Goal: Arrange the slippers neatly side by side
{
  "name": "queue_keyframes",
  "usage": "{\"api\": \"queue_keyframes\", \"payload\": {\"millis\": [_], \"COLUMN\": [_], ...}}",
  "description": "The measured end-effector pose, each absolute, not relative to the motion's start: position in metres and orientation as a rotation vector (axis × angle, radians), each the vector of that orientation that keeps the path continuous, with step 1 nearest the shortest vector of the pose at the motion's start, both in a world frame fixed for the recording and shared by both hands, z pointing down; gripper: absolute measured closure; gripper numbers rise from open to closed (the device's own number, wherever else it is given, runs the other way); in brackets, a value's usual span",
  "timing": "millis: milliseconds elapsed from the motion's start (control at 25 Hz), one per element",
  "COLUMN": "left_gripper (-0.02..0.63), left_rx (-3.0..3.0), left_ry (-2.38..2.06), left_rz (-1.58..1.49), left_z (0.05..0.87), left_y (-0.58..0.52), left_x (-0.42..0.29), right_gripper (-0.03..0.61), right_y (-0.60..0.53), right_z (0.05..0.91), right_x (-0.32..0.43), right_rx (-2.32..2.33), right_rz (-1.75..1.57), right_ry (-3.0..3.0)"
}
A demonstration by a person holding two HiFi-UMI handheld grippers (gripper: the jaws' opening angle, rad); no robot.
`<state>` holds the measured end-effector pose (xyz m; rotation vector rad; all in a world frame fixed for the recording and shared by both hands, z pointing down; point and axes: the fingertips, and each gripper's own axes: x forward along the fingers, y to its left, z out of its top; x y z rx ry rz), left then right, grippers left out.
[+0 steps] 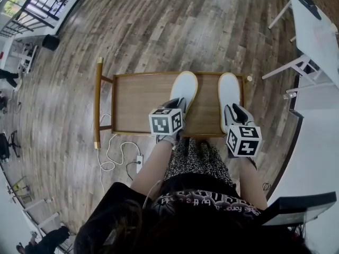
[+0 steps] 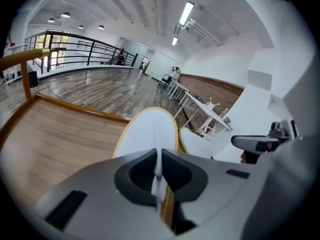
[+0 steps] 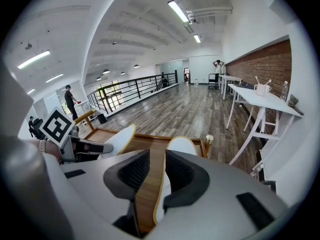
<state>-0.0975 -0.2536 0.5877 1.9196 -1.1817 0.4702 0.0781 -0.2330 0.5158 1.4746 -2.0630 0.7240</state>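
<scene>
head view: wooden tray (image 1: 132, 97), left tool (image 1: 176, 103) tight on left slipper (image 1: 186, 86), right tool (image 1: 234, 110) apart

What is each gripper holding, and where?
Left gripper pinches the left slipper at its heel end. Right gripper straddles the right slipper at its heel edge, unclamped.

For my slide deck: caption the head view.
Left gripper pinches the left slipper, right gripper straddles the right slipper, on a wooden trolley.

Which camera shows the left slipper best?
The head view: the left slipper shows from above, heel under the left gripper. The left gripper view foreshortens it; the right gripper view catches its side.
</scene>
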Motion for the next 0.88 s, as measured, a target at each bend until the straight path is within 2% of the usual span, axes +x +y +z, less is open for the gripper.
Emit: {"api": "queue_keyframes", "payload": {"millis": [320,680,880], "left_gripper": [0.597,0.594,0.49], "left_rx": [1.92,1.956,2.063], "left_ry": [-1.124,-1.067,-1.038], "left_rz": [0.462,0.431,0.422], "left_z": [0.615,0.618,0.587], "left_y": [-0.263,-0.269,-0.259], "left_x": [-0.028,0.004,-0.01], "right_gripper": [0.48,0.48,0.48], "right_y": [-0.212,-0.2,-0.199], "right_z": [0.52,0.523,0.525], "right_x": [0.129,0.151,0.147], "right_rx": [1.537,1.541,1.513], "right_rz": [0.743,0.765,0.768], "right_ry": [-2.009,-1.993,-2.016]}}
